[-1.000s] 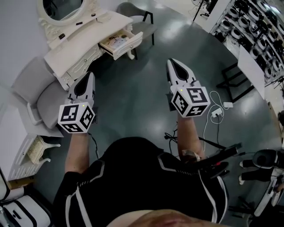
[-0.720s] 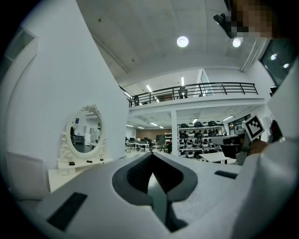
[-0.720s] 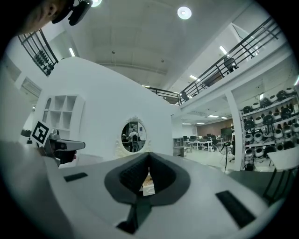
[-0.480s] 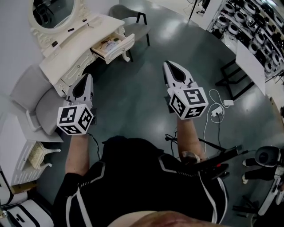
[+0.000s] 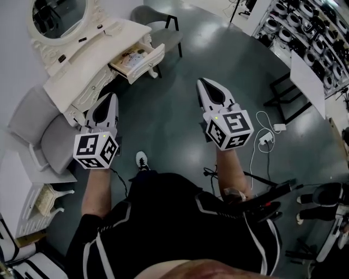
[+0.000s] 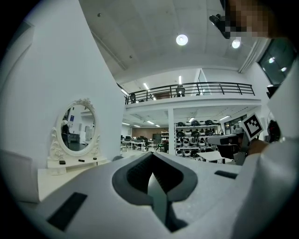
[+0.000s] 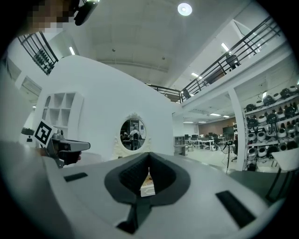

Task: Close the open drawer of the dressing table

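The cream dressing table (image 5: pixel 82 65) stands at the upper left of the head view, with an oval mirror (image 5: pixel 57 13) on top. Its drawer (image 5: pixel 137 59) is pulled out, with papers inside. My left gripper (image 5: pixel 110 96) is shut and empty, hovering over the floor just in front of the table. My right gripper (image 5: pixel 200 82) is also shut and empty, to the right of the drawer and well apart from it. In the right gripper view the drawer (image 7: pixel 147 184) shows past the closed jaws, below the mirror (image 7: pixel 132 134). The left gripper view shows the mirror (image 6: pixel 78 130) at its left.
A grey chair (image 5: pixel 43 131) sits left of the table and a grey seat (image 5: pixel 163 24) behind the drawer. Cables and a power adapter (image 5: pixel 270 136) lie on the floor at right. A black-legged table (image 5: pixel 308 82) and racks of helmets (image 5: pixel 305 27) stand at the right.
The view has shifted, so the table and drawer sit a little lower and further left. Both grippers stay shut and have hardly moved. A shoe now shows below the left gripper.
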A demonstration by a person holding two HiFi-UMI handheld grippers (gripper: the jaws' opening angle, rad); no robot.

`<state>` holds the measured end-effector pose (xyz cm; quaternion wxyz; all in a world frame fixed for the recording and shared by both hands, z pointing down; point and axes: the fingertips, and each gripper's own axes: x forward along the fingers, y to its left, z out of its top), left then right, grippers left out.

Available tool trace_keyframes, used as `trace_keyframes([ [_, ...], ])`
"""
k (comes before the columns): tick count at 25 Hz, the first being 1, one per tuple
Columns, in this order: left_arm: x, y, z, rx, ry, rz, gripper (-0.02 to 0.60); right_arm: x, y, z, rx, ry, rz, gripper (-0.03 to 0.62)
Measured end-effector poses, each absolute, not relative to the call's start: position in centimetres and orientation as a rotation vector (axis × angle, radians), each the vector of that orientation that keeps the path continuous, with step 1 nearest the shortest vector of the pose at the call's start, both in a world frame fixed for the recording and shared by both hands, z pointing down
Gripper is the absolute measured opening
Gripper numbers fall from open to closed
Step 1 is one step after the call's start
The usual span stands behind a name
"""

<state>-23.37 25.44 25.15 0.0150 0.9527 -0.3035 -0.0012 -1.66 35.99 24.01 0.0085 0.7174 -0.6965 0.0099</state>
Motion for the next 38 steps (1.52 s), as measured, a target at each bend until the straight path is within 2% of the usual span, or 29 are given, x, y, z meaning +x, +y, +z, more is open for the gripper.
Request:
trace_keyframes([
  [13, -23.5, 10.4, 24.9, 2.982, -0.861, -0.012, 0.003, -3.3, 21.4, 23.3, 2.236, -2.139, 0.029, 0.005],
  [27, -23.1, 0.3, 25.8, 3.018, -0.744, -0.004, 0.003, -3.4, 12.3, 23.7, 2.317, -2.019, 0.061, 0.005],
  [38, -17.5, -3.3, 27.6, 2.979, -0.764, 0.022, 0.003, 1.7, 7.3, 25.2, 2.257, -2.080, 0.081, 0.005],
])
